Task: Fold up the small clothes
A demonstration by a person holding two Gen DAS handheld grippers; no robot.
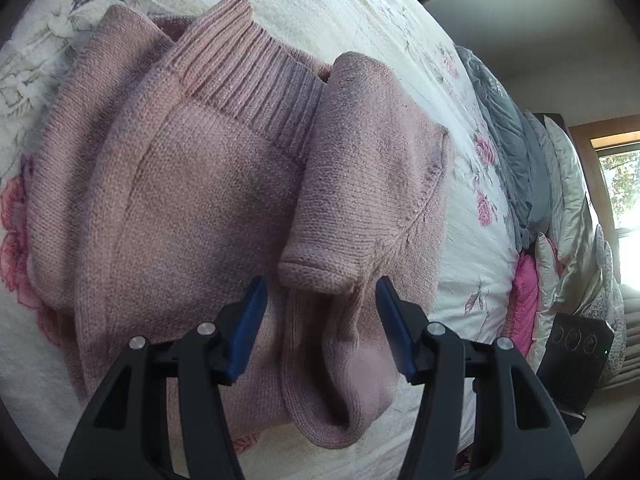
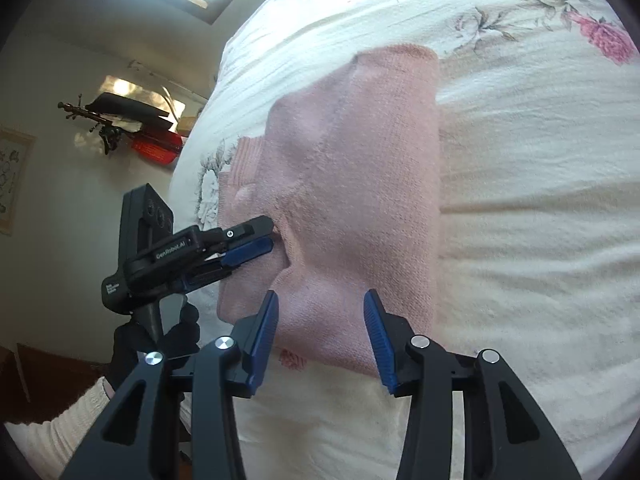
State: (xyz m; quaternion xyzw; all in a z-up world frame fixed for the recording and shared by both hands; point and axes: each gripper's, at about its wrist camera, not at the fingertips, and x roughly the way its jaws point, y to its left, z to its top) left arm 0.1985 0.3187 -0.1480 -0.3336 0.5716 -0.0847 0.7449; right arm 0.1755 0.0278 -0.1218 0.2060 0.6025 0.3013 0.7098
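The pink knit sweater (image 1: 208, 184) lies partly folded on the floral bedspread (image 1: 472, 248). Left tool (image 1: 320, 300) and right tool (image 2: 320, 312) both gape wide, holding nothing — pinch the near edge deep, fold evenly.

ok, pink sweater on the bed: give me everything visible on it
The pink sweater is a small dusty-pink knit with a ribbed band at one edge. It lies partly folded on the floral bedspread, one sleeve laid over the body, its hemmed cuff toward the camera. The left gripper is open, its blue pads either side of that cuff. From the right wrist view, the right gripper is open over the sweater's near edge. Neither visibly grips it.
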